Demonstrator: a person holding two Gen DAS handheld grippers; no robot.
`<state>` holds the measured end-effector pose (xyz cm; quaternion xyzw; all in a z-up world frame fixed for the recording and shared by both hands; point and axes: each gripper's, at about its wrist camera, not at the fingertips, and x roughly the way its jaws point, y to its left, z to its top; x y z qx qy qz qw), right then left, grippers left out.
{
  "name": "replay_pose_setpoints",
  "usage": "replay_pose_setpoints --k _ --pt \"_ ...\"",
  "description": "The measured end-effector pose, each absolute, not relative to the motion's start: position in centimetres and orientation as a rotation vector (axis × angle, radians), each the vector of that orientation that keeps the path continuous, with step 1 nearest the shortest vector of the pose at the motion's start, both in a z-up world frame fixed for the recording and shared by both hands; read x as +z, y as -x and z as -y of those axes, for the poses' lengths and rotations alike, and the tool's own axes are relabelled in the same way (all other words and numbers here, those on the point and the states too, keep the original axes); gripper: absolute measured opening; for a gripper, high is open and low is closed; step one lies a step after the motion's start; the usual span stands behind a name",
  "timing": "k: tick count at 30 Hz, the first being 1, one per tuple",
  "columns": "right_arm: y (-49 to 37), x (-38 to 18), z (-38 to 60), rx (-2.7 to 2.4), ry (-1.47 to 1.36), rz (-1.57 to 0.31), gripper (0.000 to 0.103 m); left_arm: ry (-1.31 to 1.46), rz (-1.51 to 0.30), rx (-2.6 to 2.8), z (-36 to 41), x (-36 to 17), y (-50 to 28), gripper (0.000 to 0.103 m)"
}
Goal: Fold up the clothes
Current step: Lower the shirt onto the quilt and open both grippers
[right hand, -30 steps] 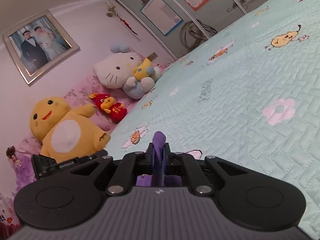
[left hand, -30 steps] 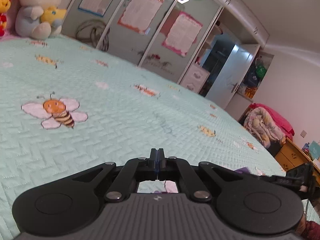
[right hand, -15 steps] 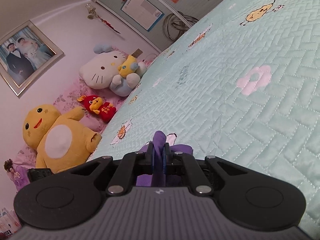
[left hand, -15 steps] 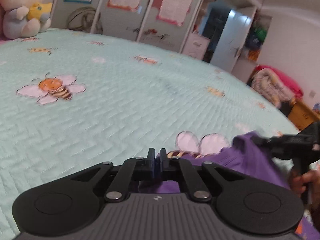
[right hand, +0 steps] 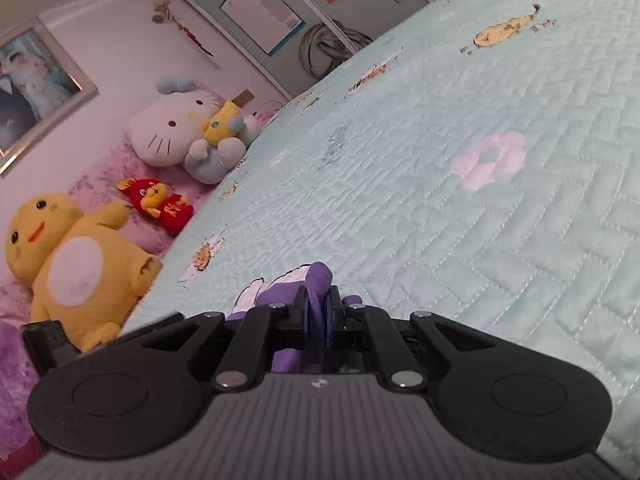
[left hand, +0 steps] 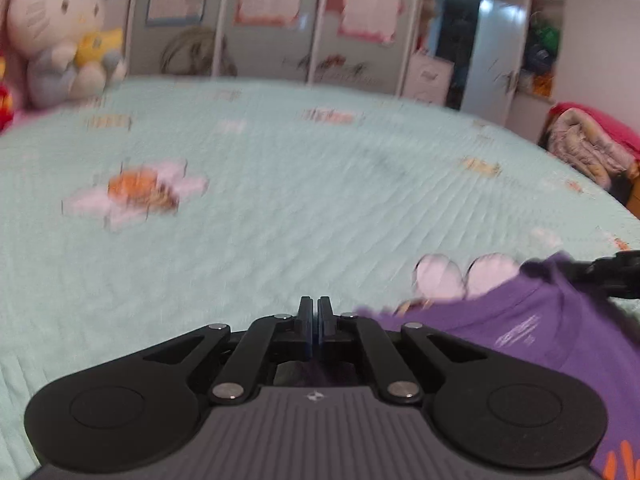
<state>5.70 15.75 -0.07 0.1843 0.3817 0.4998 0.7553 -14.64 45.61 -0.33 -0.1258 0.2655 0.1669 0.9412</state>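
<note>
A purple garment [left hand: 540, 320] with pale print and an orange mark lies stretched over the mint bedspread [left hand: 280, 220] at the lower right of the left wrist view. My left gripper [left hand: 314, 304] is shut, with purple cloth showing just under its fingers. The cloth runs right to the other black gripper [left hand: 612, 272] at the frame edge. In the right wrist view my right gripper [right hand: 316, 292] is shut on a bunched fold of the purple garment [right hand: 318, 276], which sticks up between the pads, low over the bedspread [right hand: 480, 240].
Plush toys sit at the head of the bed: a white cat [right hand: 176, 132], a yellow duck [right hand: 76, 264] and a small red doll [right hand: 160, 204]. Wardrobe doors with posters [left hand: 260, 0] stand beyond the bed. A heap of bedding [left hand: 588, 144] lies to the right.
Both grippers have dropped closer to the bedspread and stayed shut. The left view has swung, bringing the purple garment into sight on the right. That view is blurred by motion now.
</note>
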Motion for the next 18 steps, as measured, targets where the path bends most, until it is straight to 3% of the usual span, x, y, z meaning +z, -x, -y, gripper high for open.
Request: replay_pose_setpoints --k 1,3,4,6,7,8,11,14,18 --pt "-5.6 0.0 -15.8 1.088 -0.391 -0.828 0.010 0.266 -0.526 0.347 -45.7 0.0 14.9 0.005" --pt "-5.6 0.0 -15.5 1.092 -0.413 -0.835 0.017 0.291 -0.492 0.379 -45.9 0.8 15.8 0.019" --pt "-5.7 0.0 -15.1 1.091 -0.440 -0.841 0.024 0.292 -0.481 0.421 -45.9 1.3 16.4 0.035" --pt "-5.3 0.4 -13.9 1.047 -0.478 -0.819 0.041 0.292 -0.458 0.499 -46.0 2.3 17.7 0.039" --pt "-4.8 0.8 -13.1 1.012 -0.487 -0.789 0.058 0.280 -0.455 0.458 -45.0 2.8 17.6 0.039" --pt "-4.1 1.3 -12.1 0.969 -0.489 -0.746 0.060 0.267 -0.453 0.418 -43.9 3.3 17.6 0.037" --pt "-1.9 3.2 -10.4 0.979 -0.520 -0.642 0.060 0.229 -0.445 0.296 -40.9 5.0 17.3 0.040" --pt "-1.5 3.9 -12.6 1.126 -0.545 -0.740 0.056 0.190 -0.439 0.177 -38.0 6.5 17.1 0.043" --pt "-2.2 2.7 -17.1 1.252 -0.567 -0.883 0.049 0.095 -0.586 0.251 -37.3 3.3 13.6 0.043"
